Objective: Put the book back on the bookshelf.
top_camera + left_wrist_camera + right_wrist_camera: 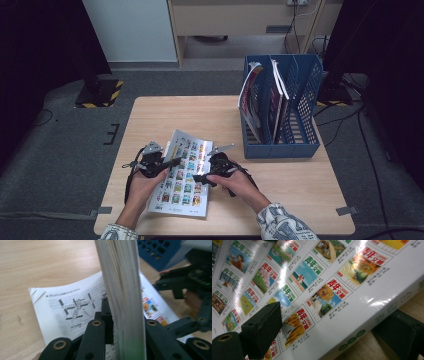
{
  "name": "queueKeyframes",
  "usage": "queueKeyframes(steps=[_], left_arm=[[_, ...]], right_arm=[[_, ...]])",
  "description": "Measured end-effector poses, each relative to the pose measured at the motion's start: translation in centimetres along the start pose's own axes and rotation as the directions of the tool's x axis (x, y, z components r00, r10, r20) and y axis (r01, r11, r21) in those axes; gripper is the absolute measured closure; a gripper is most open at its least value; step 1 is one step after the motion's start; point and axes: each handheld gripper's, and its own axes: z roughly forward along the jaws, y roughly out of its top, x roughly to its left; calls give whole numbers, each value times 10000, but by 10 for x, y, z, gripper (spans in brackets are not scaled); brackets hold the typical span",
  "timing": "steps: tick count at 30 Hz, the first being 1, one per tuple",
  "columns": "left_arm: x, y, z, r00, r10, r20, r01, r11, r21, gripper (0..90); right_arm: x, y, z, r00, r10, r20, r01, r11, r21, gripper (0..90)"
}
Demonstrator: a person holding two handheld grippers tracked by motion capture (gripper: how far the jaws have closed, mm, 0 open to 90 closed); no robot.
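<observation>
A thick magazine (186, 172) with rows of small cover pictures lies slanted on the wooden table (160, 115) between the person's two hands. My left gripper (171, 162) is shut on its left page edge (122, 290), which stands edge-on between the jaws. One printed page (70, 307) hangs loose from it onto the table. My right gripper (201, 177) clamps the spine side. One jaw presses on the glossy cover (324, 277) and the other sits under the white spine (387, 310). In the left gripper view the right gripper (190, 282) shows farther off.
A blue mesh file holder (306, 100) stands at the table's right rear, with magazines (250, 100) upright in its left slots. Bare table lies behind the magazine and to the right of the hands. Cabinets and cables are on the floor beyond.
</observation>
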Motion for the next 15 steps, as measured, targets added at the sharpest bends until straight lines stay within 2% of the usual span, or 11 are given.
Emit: queueKeyframes(steps=[6, 9, 10, 12, 14, 15], left_arm=[[10, -8, 13, 9972, -285, -684, 339, 9963, 792, 756], [17, -12, 15, 9953, -605, -753, 668, 9942, 847, 700], [19, -14, 15, 9940, -620, -897, 694, 9942, 825, 662], [24, -16, 14, 9886, -731, -1315, 847, 9928, 847, 556], [29, -20, 12, 9806, -868, -1760, 1009, 9922, 729, 441], [32, -21, 11, 9744, -935, -2045, 1106, 9911, 738, 409]], right_arm=[[1, 0, 1, 9988, -319, 376, 317, 9995, 39, 145], [2, 1, 1, 9978, -387, 547, 383, 9992, 85, 155], [2, 1, 0, 9975, -428, 568, 422, 9990, 125, 156], [3, 1, 0, 9970, -451, 621, 442, 9989, 167, 157], [3, 1, 1, 9968, -462, 654, 453, 9989, 146, 158], [4, 1, 1, 9968, -424, 672, 414, 9990, 167, 158]])
